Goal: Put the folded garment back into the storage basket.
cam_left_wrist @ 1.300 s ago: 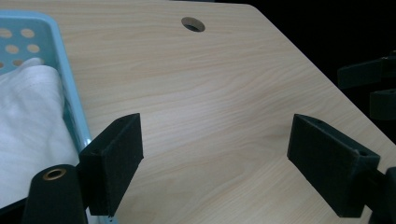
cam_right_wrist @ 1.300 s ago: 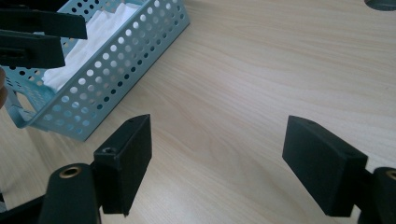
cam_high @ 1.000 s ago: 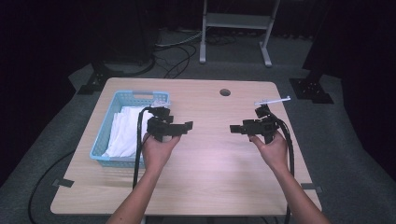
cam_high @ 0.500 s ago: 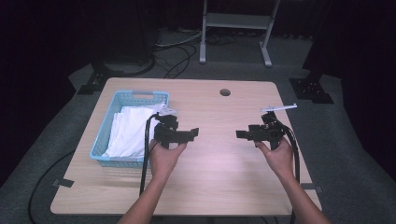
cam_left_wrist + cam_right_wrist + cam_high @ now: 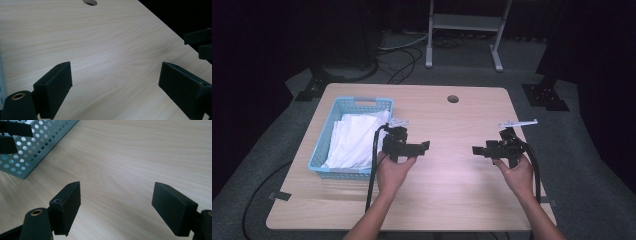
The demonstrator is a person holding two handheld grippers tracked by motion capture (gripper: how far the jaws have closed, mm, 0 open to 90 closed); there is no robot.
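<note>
Where the high view looks down on the wooden table (image 5: 452,195), a broad bare stretch lies between the left gripper (image 5: 424,146) and the right gripper (image 5: 475,149), which face each other near the middle, well clear of the front edge. A blue basket (image 5: 326,170) holding white cloth (image 5: 354,140) stands just beside the left gripper, and a round hole (image 5: 453,99) sits near the far edge.

In the left gripper view, bare wood runs out to the table's right edge; the jaws stand wide apart with nothing between them, and what is probably the right gripper's jaws shows dark at the far right.

In the right gripper view, the basket's perforated wall (image 5: 47,142) closes off the upper left; the jaws gape wide over bare wood, holding nothing.
</note>
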